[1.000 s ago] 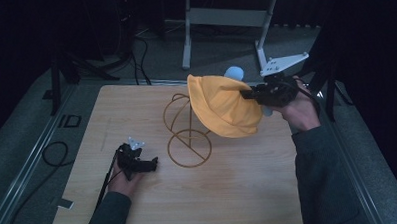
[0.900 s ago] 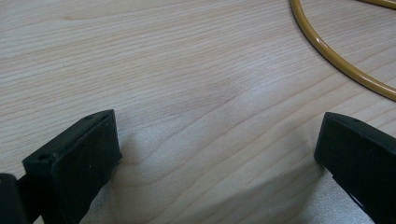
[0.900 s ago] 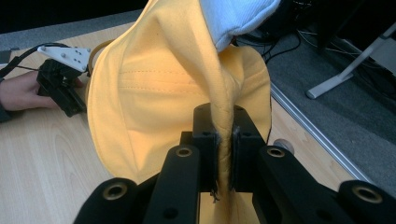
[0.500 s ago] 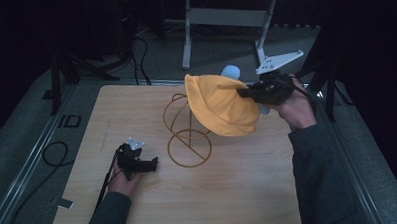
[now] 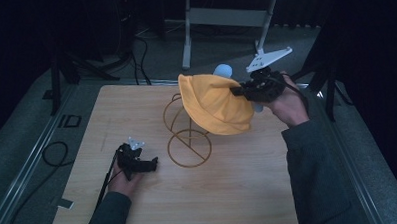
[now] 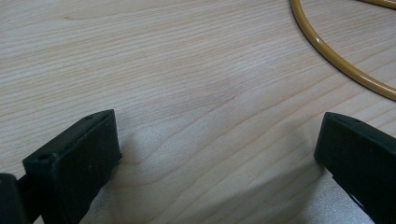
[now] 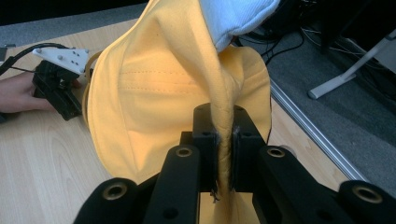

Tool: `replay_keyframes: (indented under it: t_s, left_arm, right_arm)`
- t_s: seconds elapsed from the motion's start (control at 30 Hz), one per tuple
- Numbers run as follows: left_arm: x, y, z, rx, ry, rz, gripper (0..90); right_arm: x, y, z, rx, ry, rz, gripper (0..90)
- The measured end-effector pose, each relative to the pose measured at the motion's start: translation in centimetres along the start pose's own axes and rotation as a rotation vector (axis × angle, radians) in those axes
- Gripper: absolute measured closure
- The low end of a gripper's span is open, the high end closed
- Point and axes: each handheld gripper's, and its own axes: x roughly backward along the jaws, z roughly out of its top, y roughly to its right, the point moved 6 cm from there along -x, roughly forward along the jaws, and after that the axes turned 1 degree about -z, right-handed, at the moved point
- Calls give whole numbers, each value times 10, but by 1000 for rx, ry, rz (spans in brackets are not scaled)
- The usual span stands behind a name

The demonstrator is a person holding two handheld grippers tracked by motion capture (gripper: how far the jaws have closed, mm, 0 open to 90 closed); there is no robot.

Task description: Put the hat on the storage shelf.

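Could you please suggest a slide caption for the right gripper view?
Right gripper shut on the yellow hat's brim, above the wooden table.

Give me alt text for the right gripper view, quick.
The right tongs are shut on a folded edge of a yellow fabric hat that hangs open above the wooden table. Something pale blue shows at the top, and the other hand's gripper rests at far left.
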Motion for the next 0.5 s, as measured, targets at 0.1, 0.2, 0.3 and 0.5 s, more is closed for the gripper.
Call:
replay_keyframes:
  t_s: [0.1,0.2,0.3,0.5]
  left_arm:
    - [0,0,0,2,2,0,1]
    - [0,0,0,2,2,1,1]
    - [0,0,0,2,3,1,1]
    - [0,0,0,3,4,1,1]
  right_arm:
    - [-6,-2,2,11,-15,-1,836]
    - [-10,-3,5,15,-20,2,836]
    - [-14,-4,8,18,-25,5,835]
    - [-22,-8,16,27,-34,15,833]
